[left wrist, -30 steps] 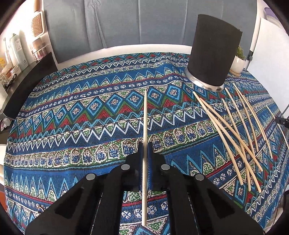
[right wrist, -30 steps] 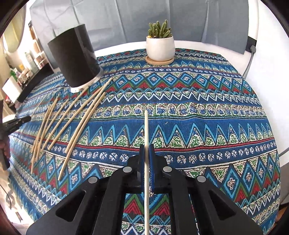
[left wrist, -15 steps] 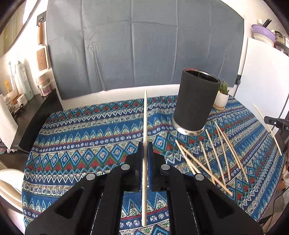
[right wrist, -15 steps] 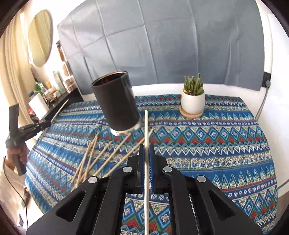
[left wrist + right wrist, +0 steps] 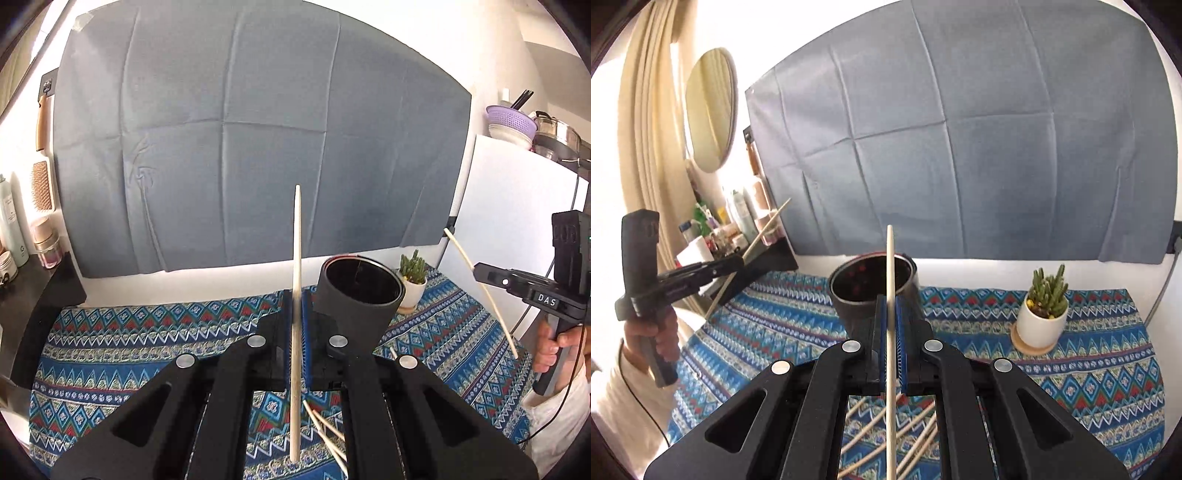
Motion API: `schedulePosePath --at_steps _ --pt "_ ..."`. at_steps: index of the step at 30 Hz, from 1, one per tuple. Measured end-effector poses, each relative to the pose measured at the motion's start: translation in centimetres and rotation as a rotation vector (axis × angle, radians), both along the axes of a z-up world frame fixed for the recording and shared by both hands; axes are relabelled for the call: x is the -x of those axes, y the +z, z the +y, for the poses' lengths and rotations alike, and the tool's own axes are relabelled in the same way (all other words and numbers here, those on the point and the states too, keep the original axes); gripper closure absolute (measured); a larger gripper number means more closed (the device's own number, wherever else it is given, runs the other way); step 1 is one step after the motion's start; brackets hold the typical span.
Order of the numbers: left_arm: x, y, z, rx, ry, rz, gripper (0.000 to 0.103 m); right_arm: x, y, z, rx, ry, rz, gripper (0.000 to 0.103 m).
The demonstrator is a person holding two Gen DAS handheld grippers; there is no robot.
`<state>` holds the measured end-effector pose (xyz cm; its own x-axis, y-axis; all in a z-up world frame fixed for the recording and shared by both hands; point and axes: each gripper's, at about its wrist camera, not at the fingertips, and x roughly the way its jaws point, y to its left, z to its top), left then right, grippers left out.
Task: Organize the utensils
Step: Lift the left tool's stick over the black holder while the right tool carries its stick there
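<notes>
My left gripper [image 5: 295,299] is shut on a wooden chopstick [image 5: 296,258] that points up, held above the table just left of the black cylindrical holder [image 5: 356,299]. My right gripper [image 5: 891,306] is shut on another chopstick [image 5: 890,273], raised in front of the same holder [image 5: 866,291]. The holder's open mouth faces both cameras. Each gripper shows in the other's view: the right one [image 5: 480,273] at the far right, the left one [image 5: 738,262] at the far left. Several loose chopsticks [image 5: 871,432] lie on the patterned cloth below, also seen in the left wrist view [image 5: 325,432].
A potted cactus [image 5: 1043,314] on a coaster stands right of the holder. A blue patterned cloth [image 5: 1071,369] covers the table. A grey backdrop [image 5: 960,147] hangs behind. A shelf with bottles [image 5: 738,225] stands at the left, a white fridge [image 5: 509,206] at the right.
Both grippers have lifted away from the table with their chopsticks and tilted up. The holder now sits lower in view, its open mouth visible.
</notes>
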<state>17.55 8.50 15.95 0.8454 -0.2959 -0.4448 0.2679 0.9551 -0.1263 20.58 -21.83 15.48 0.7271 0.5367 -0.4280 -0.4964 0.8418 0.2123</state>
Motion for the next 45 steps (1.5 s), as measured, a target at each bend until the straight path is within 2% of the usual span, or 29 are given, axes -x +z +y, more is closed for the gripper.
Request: schedulePosePath --at_steps 4,6,10,14,19,22,25,29,34,37,45 --pt "-1.6 0.6 -1.1 0.066 -0.062 -0.058 0.098 -2.6 0.8 0.9 -0.079 0.013 -0.027 0.098" --pt "-2.3 1.0 -1.6 0.119 -0.108 -0.119 0.098 -3.9 1.2 1.0 -0.152 0.032 -0.034 0.098" --pt "-3.4 1.2 -2.5 0.25 -0.187 -0.232 0.098 -5.6 1.6 1.1 -0.27 0.034 -0.105 0.098" --pt "-4.4 0.4 -3.3 0.354 -0.218 -0.336 0.098 -7.2 1.3 2.0 -0.376 0.049 -0.177 0.098" --pt "-5.6 -1.3 -4.4 0.408 -0.225 -0.436 0.098 -8.7 -0.3 3.0 -0.49 0.069 -0.287 0.098" --pt "-6.1 -2.4 -4.5 0.463 -0.253 -0.495 0.098 -9.2 -1.1 3.7 -0.512 0.046 -0.371 0.098" --pt "-7.2 -3.5 -4.8 0.487 -0.24 -0.492 0.098 -9.9 -1.9 3.9 -0.543 0.041 -0.428 0.098" --pt "-8.2 -4.9 -5.2 0.476 -0.218 -0.49 0.098 -10.7 -3.2 4.1 -0.528 0.002 -0.484 0.098" --pt "-8.7 -6.0 -5.9 0.414 -0.226 -0.467 0.098 -10.8 -4.1 5.2 -0.397 -0.002 -0.504 0.098" --pt "-8.9 -6.2 -5.7 0.394 -0.226 -0.458 0.098 -10.7 -4.2 5.6 -0.357 0.023 -0.469 0.098" --pt "-9.3 -6.8 -4.9 0.399 -0.208 -0.438 0.098 -10.4 -4.1 5.5 -0.262 0.027 -0.43 0.098"
